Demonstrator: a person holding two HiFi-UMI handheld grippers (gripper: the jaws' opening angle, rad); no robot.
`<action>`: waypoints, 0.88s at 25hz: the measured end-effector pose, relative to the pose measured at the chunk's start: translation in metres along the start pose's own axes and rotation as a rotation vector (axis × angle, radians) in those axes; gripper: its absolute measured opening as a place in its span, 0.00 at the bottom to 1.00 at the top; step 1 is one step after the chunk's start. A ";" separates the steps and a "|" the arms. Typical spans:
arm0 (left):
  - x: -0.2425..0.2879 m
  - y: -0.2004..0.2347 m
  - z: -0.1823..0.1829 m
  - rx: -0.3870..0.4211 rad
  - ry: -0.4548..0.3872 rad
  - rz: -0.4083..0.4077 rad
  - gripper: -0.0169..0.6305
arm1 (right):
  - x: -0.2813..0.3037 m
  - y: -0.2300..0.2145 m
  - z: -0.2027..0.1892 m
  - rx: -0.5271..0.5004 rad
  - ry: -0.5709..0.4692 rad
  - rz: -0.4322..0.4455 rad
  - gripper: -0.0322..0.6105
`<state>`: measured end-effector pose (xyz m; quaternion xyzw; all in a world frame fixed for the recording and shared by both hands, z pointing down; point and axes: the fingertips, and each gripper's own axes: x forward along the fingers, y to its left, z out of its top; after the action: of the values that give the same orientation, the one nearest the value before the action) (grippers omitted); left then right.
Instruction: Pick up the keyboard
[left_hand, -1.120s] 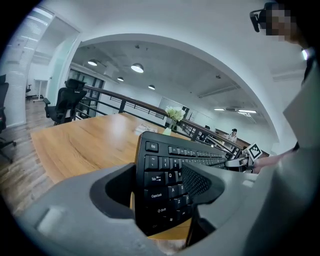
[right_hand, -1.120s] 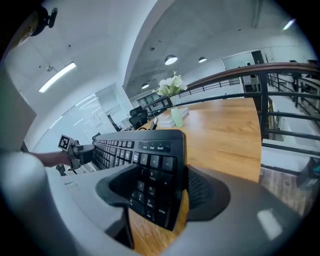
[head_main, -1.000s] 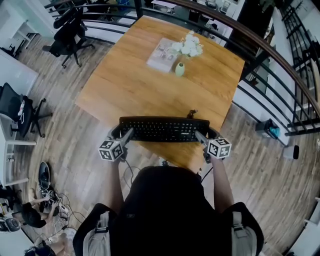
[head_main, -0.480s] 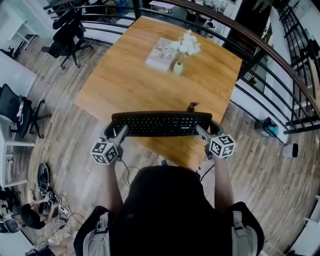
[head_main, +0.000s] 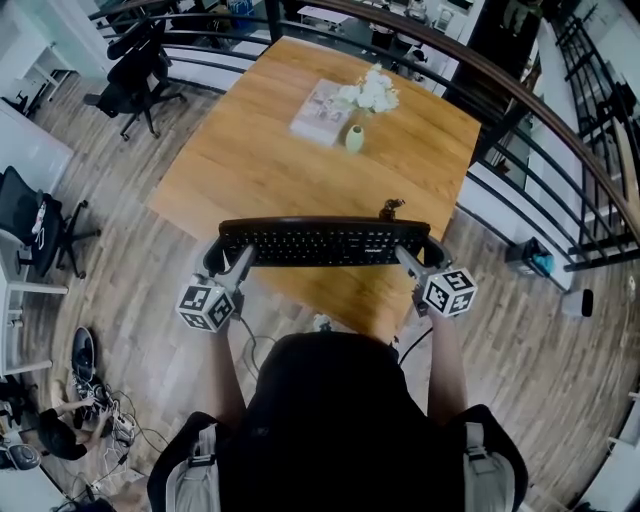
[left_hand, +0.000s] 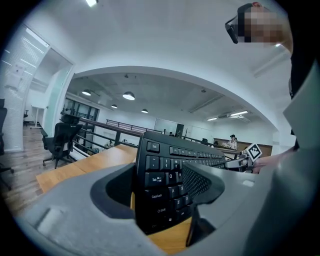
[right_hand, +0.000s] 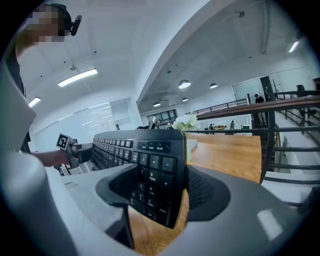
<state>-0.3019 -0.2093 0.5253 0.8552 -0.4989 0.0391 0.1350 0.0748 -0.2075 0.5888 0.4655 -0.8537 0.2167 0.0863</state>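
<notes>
Presently on record:

- Keyboard (head_main: 322, 243): black, held level across the table's (head_main: 260, 160) near edge, both ends reaching past the wood. In the gripper views bare table top shows beneath its lower edge, so it appears raised off the table.
- Left gripper (head_main: 214, 260): jaws pinching the keyboard's left end, one jaw on the key face and one behind. In the left gripper view (left_hand: 160, 192) the Tab and Caps Lock keys sit between the jaws.
- Right gripper (head_main: 432, 260): jaws clamped on the keyboard's right end. In the right gripper view (right_hand: 160, 195) the number pad stands between them.
- Marker cubes: one per gripper, nearer the person than the table's near edge.
- Vase (head_main: 355, 138): pale green, upright near the table's far side, holding white flowers (head_main: 368, 93).
- Book (head_main: 320, 108): flat on the table, just left of the vase.
- Small dark item (head_main: 390, 209): on the table just beyond the keyboard's right half; kind unclear.
- Chair (head_main: 135, 75): black, on the floor left of the table's far corner.
</notes>
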 end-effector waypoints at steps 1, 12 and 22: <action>0.000 -0.001 0.004 0.005 -0.010 -0.001 0.47 | -0.001 0.000 0.003 -0.004 -0.004 -0.001 0.50; -0.005 -0.008 0.020 0.025 -0.051 -0.010 0.47 | -0.011 0.004 0.019 -0.023 -0.021 -0.007 0.50; -0.008 -0.012 0.025 0.001 -0.087 -0.011 0.47 | -0.015 0.003 0.022 -0.037 -0.025 -0.010 0.50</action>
<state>-0.2977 -0.2038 0.4971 0.8588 -0.4997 0.0015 0.1131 0.0815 -0.2048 0.5628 0.4706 -0.8564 0.1943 0.0852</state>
